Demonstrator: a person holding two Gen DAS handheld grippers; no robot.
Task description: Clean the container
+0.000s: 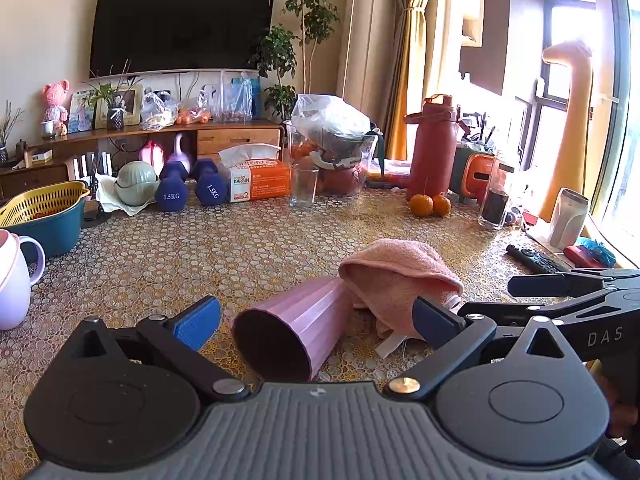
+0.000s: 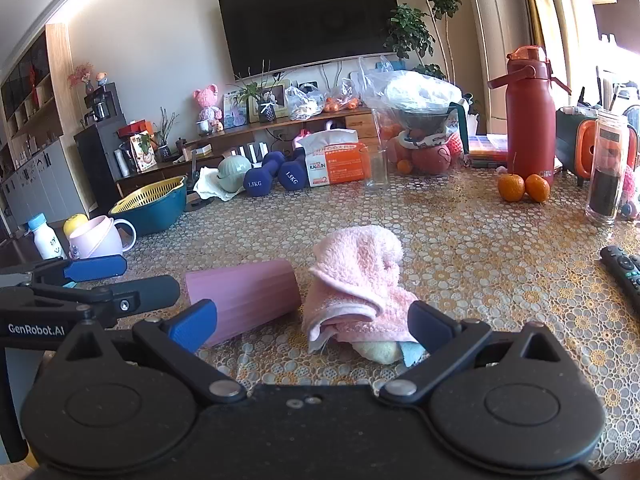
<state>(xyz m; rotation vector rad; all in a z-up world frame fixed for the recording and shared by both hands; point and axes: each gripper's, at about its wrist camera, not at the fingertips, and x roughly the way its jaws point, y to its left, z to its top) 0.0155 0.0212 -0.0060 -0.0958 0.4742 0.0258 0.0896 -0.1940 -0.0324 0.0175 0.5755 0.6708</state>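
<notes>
A pink ribbed cup [image 1: 292,336] lies on its side on the patterned table, its dark mouth turned toward my left gripper [image 1: 316,322]. That gripper is open, its blue pads either side of the cup without touching it. A folded pink towel [image 1: 400,280] rests against the cup's base. In the right wrist view the cup [image 2: 244,300] lies left of the towel [image 2: 356,284]. My right gripper [image 2: 314,326] is open and low, and the towel's near edge sits between its fingers. The left gripper [image 2: 120,280] shows at that view's left edge.
A black remote [image 2: 624,276] lies right of the towel. A pink-and-white mug [image 2: 100,240] and a teal basin with a yellow strainer [image 2: 152,204] stand at the left. Dumbbells [image 2: 276,176], a tissue box, an empty glass [image 2: 378,170], a red flask [image 2: 528,116] and tangerines line the far side.
</notes>
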